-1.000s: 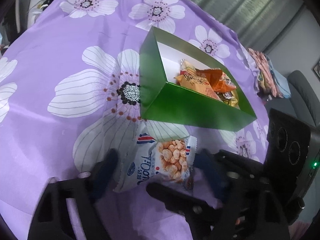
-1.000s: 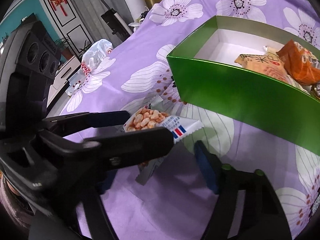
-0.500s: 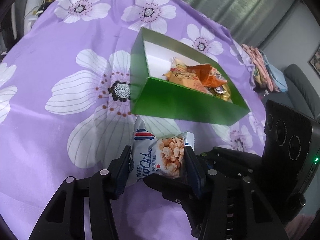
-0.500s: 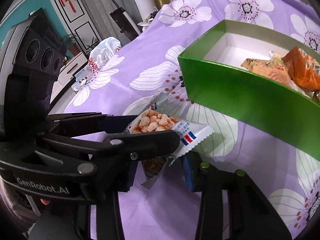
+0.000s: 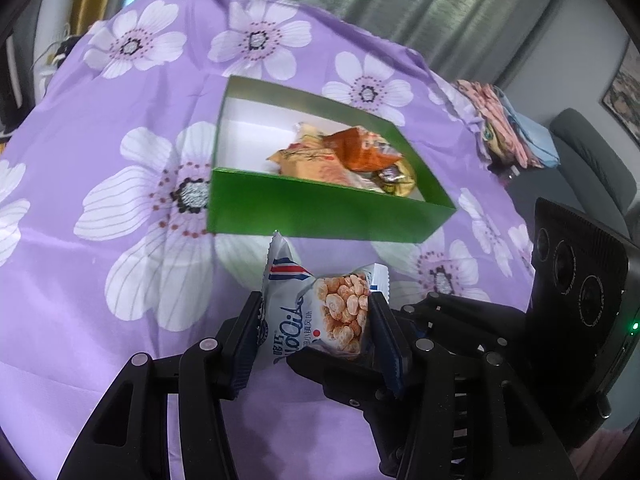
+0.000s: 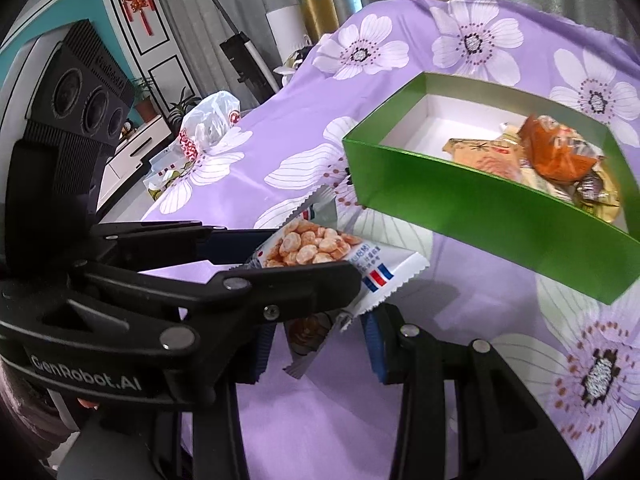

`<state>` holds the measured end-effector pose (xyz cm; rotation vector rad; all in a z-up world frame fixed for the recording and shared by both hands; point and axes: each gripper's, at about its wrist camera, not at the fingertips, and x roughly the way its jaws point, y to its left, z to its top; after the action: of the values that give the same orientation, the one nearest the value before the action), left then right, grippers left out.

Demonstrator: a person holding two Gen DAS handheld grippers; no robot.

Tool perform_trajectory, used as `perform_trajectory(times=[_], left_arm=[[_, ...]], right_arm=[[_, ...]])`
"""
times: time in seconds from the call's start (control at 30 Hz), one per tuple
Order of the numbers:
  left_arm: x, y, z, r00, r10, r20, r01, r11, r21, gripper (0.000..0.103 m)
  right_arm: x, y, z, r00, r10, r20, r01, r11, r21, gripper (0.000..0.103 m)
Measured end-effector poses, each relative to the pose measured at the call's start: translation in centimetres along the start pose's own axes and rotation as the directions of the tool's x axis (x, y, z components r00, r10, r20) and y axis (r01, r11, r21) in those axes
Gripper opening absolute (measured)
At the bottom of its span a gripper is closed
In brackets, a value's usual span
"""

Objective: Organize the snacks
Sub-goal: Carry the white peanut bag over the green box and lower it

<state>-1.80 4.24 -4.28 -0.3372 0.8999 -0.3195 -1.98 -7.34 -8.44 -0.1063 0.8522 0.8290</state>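
Note:
A white snack packet (image 5: 320, 312) printed with golden puffs hangs above the purple cloth, and my left gripper (image 5: 316, 308) is shut on its sides. In the right wrist view this packet (image 6: 320, 246) and the left gripper (image 6: 308, 258) cross in front. Just below them my right gripper (image 6: 318, 332) is shut on a second, smaller packet (image 6: 308, 334) with a brown print, half hidden by the left finger. The open green box (image 5: 332, 212) lies beyond on the cloth, with several orange and yellow snack packets (image 5: 352, 156) at its right end. Its left end is bare white.
A purple cloth with white flowers (image 5: 120, 200) covers the surface. Folded fabrics (image 5: 504, 128) and a grey sofa (image 5: 592, 152) lie past the far right edge. A white plastic bag (image 6: 208, 120) sits on the cloth's left edge, with a stick vacuum (image 6: 240, 56) behind.
Both pairs of jaws closed in on the packets, which lay on the cloth a second ago. Both grippers have since risen with them, and the box looks smaller and farther off.

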Motion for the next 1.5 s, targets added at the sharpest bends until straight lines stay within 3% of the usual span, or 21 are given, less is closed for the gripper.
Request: perform_trajectory(times=[0.8,1.5], left_arm=[[2.5,-6.0,9.0,0.996,-0.038,0.085,0.025,0.99,0.141,0.052],[8.9,-3.9,12.5,1.0,-0.024,0.006,0.023,0.995,0.1,0.052]], right_arm=[[-4.8,-6.9,5.4,0.976,-0.099,0.192,0.092,0.995,0.044,0.04],[-0.1,-12.4,7.8,0.986,-0.1,0.131,0.086,0.99,0.11,0.04]])
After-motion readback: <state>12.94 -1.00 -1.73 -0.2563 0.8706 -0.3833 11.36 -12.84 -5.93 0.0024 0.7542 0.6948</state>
